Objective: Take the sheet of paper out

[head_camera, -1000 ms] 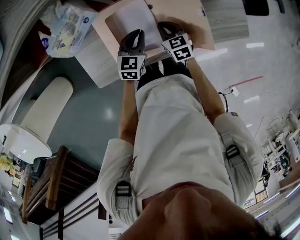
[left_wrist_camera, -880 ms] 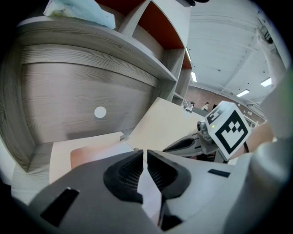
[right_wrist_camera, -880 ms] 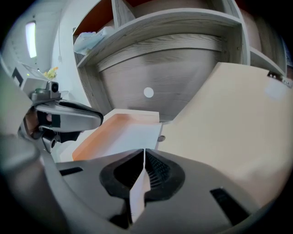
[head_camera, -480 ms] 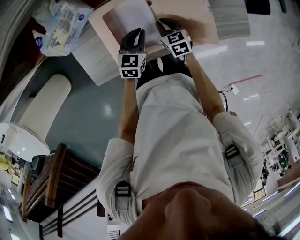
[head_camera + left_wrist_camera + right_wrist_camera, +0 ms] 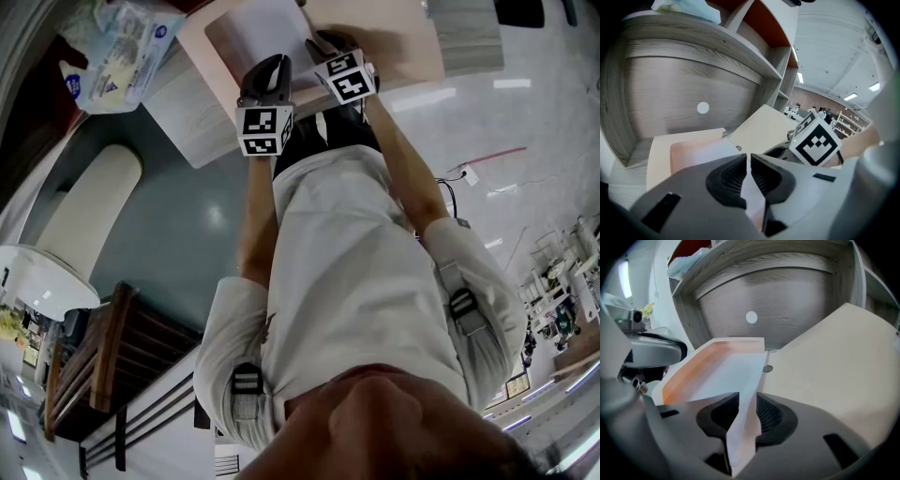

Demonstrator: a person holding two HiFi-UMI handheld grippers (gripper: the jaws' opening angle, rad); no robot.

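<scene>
Jaws: left gripper (image 5: 749, 174) clenched on paper (image 5: 725, 377), right gripper (image 5: 747, 416) opening round it, envelope (image 5: 825, 366) beneath

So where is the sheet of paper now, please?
In the right gripper view the sheet of paper lies in the peach folder, left of its flap, its near edge between the opening jaws of the right gripper.
</scene>
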